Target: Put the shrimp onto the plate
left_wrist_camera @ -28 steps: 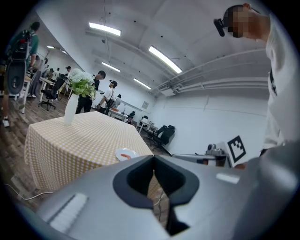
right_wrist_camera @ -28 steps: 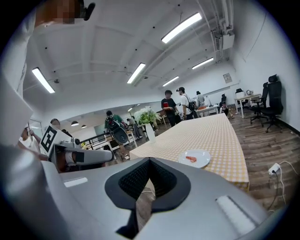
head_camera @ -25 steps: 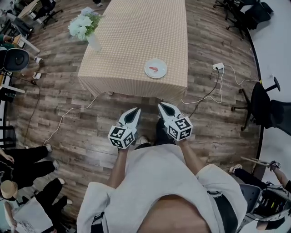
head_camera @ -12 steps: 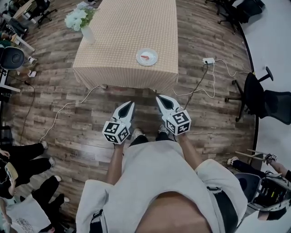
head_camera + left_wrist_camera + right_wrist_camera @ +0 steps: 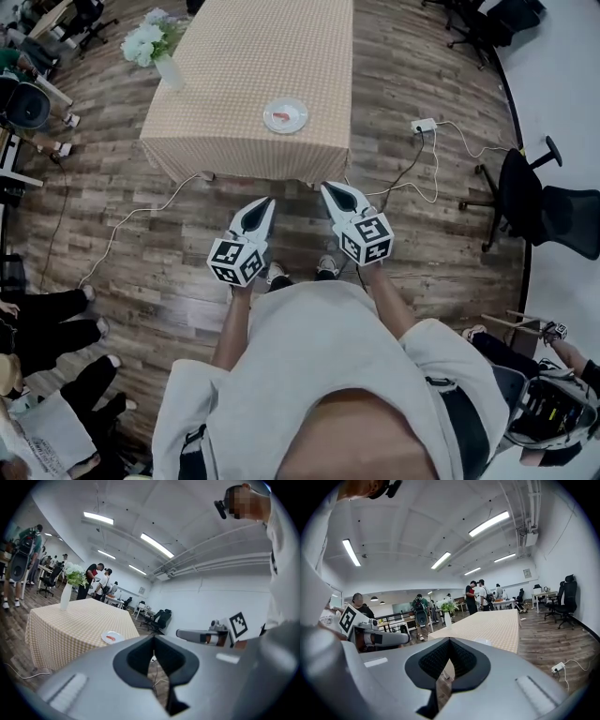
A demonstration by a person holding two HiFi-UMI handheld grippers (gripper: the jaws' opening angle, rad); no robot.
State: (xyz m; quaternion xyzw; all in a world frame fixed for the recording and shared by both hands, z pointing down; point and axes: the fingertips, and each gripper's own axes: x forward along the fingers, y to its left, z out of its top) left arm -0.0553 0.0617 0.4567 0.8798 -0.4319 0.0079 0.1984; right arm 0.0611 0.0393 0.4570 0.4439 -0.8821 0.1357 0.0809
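Observation:
A small orange-red shrimp [image 5: 280, 116] lies on a white plate [image 5: 285, 115] near the front right of the checked table [image 5: 244, 66]. The shrimp [image 5: 110, 638] shows in the left gripper view on the plate [image 5: 111, 637]. Both grippers are held well back from the table, over the wooden floor. My left gripper [image 5: 262, 205] is shut and holds nothing. My right gripper [image 5: 332, 190] is shut too, jaws empty. Each points toward the table.
A white vase with pale flowers [image 5: 150, 45] stands at the table's far left corner. A power strip [image 5: 421, 126] and cables lie on the floor to the right. Office chairs [image 5: 548, 202] stand at right; several people stand at left and behind the table.
The table and plate have drifted left and farther away in the head view as the person steps back. Both grippers stay shut, side by side.

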